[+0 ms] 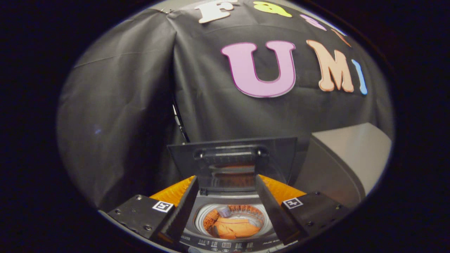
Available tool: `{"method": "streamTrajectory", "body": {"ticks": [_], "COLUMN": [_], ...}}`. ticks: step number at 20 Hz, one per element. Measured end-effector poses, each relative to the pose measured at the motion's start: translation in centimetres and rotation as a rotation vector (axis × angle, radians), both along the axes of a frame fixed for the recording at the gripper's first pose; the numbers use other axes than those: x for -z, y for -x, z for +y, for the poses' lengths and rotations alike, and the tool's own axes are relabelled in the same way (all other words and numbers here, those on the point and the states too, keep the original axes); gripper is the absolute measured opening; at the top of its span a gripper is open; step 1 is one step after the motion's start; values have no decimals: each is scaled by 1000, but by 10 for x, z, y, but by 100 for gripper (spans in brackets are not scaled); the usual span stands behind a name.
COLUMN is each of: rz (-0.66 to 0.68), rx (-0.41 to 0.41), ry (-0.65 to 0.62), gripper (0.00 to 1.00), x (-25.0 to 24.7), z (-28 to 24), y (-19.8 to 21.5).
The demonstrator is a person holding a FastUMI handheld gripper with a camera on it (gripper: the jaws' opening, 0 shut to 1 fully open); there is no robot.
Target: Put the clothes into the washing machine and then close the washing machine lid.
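The gripper [228, 211] is seen poised above a small top-loading washing machine [191, 225], its two wedge-shaped fingers spread wide apart with nothing held between them. Framed in the gap between the fingers is the machine's round drum opening, ringed by a smooth pale collar. An orange garment [235, 227], soft and crumpled, lies inside the perforated drum. The lid [232, 158], a flat dark translucent panel with a moulded bar handle, stands raised upright behind the opening. A glossy control strip runs along the machine's near edge. Wrinkled black cloth hangs behind, and a smooth grey boxy object [346, 158] is seen beside the machine.
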State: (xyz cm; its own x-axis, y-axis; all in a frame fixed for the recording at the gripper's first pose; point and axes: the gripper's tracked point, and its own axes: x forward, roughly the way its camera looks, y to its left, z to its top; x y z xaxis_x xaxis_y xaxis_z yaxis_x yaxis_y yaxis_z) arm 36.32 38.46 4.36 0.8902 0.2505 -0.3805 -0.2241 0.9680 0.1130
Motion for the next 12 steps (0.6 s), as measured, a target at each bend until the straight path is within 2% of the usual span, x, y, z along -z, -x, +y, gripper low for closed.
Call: {"method": "streamTrajectory", "body": {"ticks": [2, 6, 12], "rz": [-57, -145, -237], "rx": [30, 8, 31], "ry": [22, -23, 21], "gripper": [97, 97, 96], "x": [-15, -32, -25], "z": [-1, 12, 23], "y": [-22, -66, -133]}}
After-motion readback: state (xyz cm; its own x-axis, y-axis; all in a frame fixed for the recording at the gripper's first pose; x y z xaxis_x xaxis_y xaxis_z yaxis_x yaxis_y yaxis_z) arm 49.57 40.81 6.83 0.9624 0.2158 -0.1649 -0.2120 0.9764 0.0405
